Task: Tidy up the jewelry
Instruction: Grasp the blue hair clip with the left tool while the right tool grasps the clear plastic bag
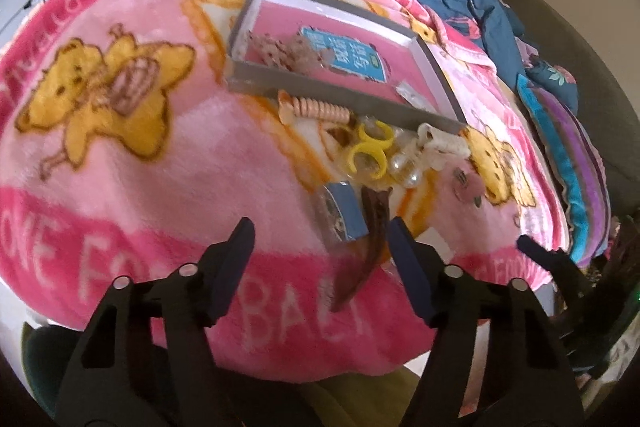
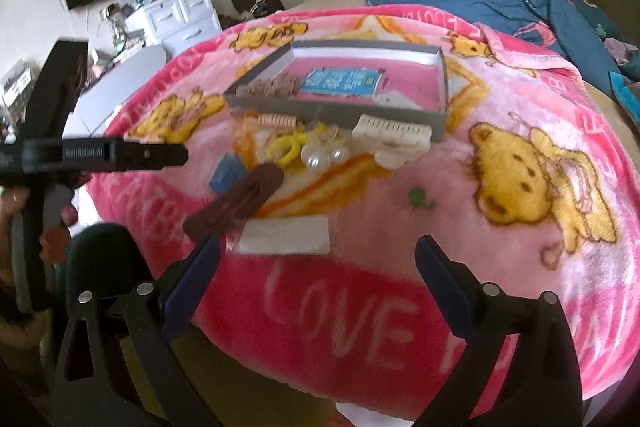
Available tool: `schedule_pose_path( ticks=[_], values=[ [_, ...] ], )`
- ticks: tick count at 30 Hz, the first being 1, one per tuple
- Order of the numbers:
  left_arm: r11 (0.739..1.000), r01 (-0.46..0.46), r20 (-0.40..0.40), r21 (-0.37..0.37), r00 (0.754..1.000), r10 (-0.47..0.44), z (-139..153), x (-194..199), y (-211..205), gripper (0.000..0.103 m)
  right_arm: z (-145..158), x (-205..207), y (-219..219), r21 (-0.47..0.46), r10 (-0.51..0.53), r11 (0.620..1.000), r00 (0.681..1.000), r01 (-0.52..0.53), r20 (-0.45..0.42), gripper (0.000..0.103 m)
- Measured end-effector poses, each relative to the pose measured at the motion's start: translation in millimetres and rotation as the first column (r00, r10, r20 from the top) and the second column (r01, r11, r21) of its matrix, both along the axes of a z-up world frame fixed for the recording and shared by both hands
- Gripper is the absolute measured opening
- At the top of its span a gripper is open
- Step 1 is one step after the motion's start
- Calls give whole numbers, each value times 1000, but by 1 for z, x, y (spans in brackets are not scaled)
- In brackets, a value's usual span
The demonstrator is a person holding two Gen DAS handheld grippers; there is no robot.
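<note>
Pink blanket (image 2: 400, 307): soft, uneven; risk of items sinking or sliding.
Grey tray (image 2: 438, 123): far centre, already holding a blue card and small pieces; could tip if its near wall were nudged.
Brown hair clip (image 1: 370, 247): near edge, lying between the left gripper (image 1: 320, 233) fingers, jaws partly apart, not yet pressing; glancing contact could flick it off.
White packet (image 2: 286, 235): just ahead of the right gripper (image 2: 318, 247), spread wide and empty; thin, likely hard to pinch.
</note>
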State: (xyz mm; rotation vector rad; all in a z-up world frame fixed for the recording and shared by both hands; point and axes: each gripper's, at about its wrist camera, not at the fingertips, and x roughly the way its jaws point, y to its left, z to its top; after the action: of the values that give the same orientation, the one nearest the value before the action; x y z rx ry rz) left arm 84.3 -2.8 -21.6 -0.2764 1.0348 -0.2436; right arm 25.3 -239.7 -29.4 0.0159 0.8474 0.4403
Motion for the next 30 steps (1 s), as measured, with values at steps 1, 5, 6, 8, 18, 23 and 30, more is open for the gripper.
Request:
schedule_pose_path(
  ticks=[1,5,6,8,18,23,30],
  values=[
    [1000,4,-11,-13,1000,-4,-3,1,-1,56,-4,-1,3,-12,8,1000,1000,-8,-2,97],
    [999,-7,-51,-35,999,5,-15,8,-7,48,-15,-3,8,-42,23,999,1000,-23,5,97],
    [999,-6,-62,-50,998,3,-18,10,-8,46,-17,-3,9,-48,28,998,1000,-28,5,97],
    [998,-12,-82,-67,997,7,-23,14,-11,46,-22,-2,11,-54,34,998,999,-34,0,97],
    [997,-17,-121,-78,993,8,-38,33,-23,23,-33,4,19,-53,76,996,997,-77,-16,97],
    [997,-21,-99,-68,995,14,-39,38,-21,22,-45,13,29,-19,89,996,995,-90,-52,97],
    [998,-32,-63,-55,998,29,-31,38,-13,22,-55,28,43,-20,78,997,994,-79,-71,97]
  ],
)
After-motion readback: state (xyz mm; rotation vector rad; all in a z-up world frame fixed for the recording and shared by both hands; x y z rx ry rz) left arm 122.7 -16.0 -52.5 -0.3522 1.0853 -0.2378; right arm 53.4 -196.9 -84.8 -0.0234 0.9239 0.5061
